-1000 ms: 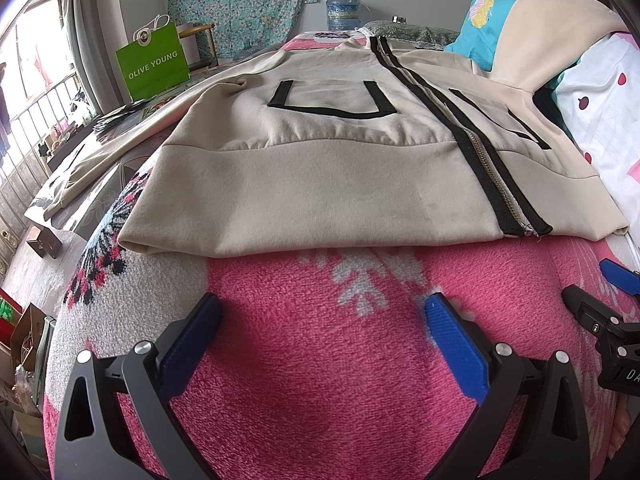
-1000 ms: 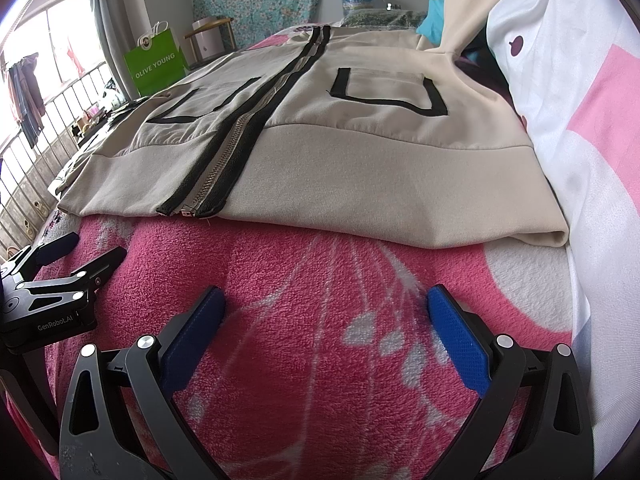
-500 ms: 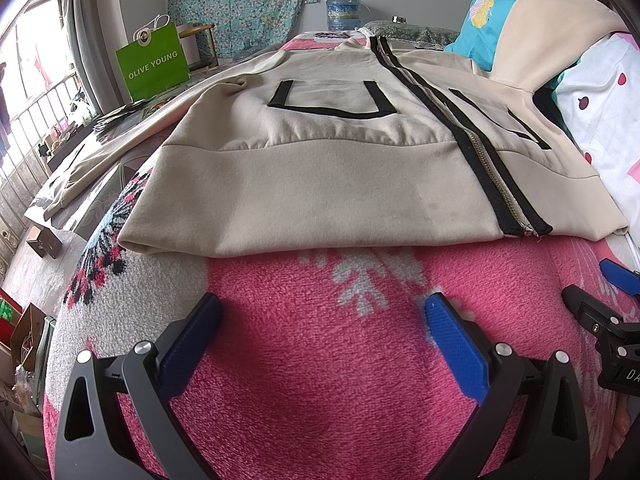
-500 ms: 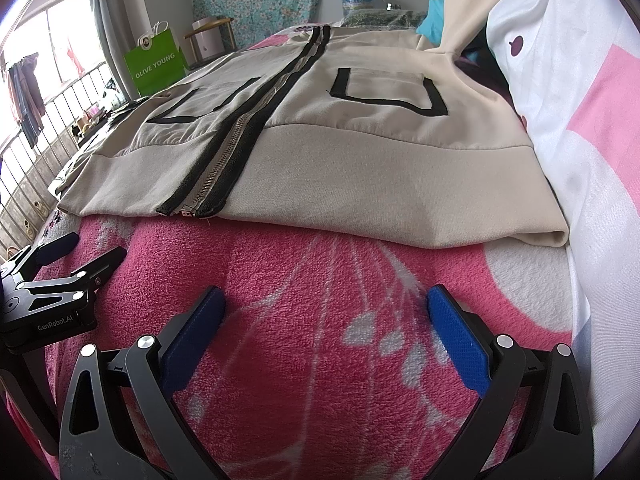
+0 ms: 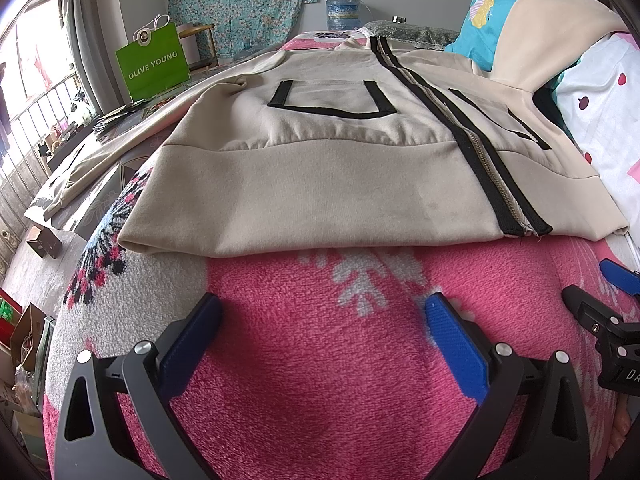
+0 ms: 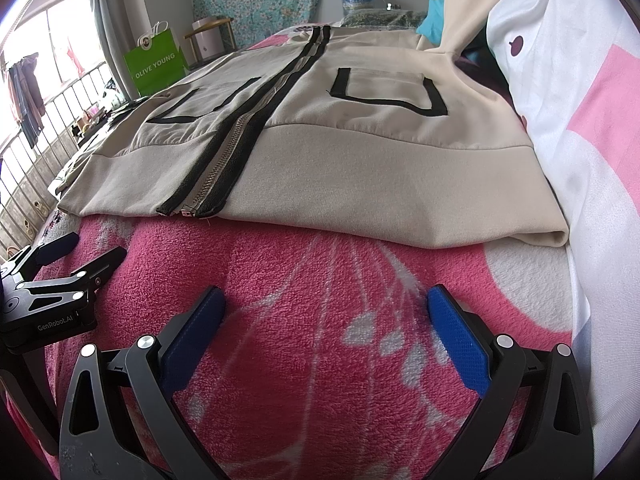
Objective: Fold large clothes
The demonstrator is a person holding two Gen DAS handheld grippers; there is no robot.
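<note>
Left tool (image 5: pixel 320 312): wide apart and holding nothing, low in the frame, over the blanket.
Right tool (image 6: pixel 324 306): also wide apart and holding nothing, low in the frame. Each tool shows at the side edge of the other's view, so they sit side by side.
Blanket (image 5: pixel 320 360): pink and fluffy, on the bed. It lies between the tools and the jacket.
Jacket (image 5: pixel 320 168): beige with a black zip, flat and face up across the middle of both frames. Its bottom hem is the nearest part.
How it will handle: I think it is soft, thick and floppy. It may be a bit heavy for one tool and will sag if lifted by one spot.
Where to grab: the two bottom hem corners look best, one for each tool. Pinch both layers at once.
Left sleeve (image 5: pixel 100 152): it trails off the bed at the left edge and may drag.
Quilt (image 6: pixel 580 120): white and pink, pressed against the jacket's right side. It crowds that corner.
Hood (image 5: pixel 548 44): propped up at the upper right.
Bag (image 5: pixel 152 64): green, far off at the upper left, not in the way.
</note>
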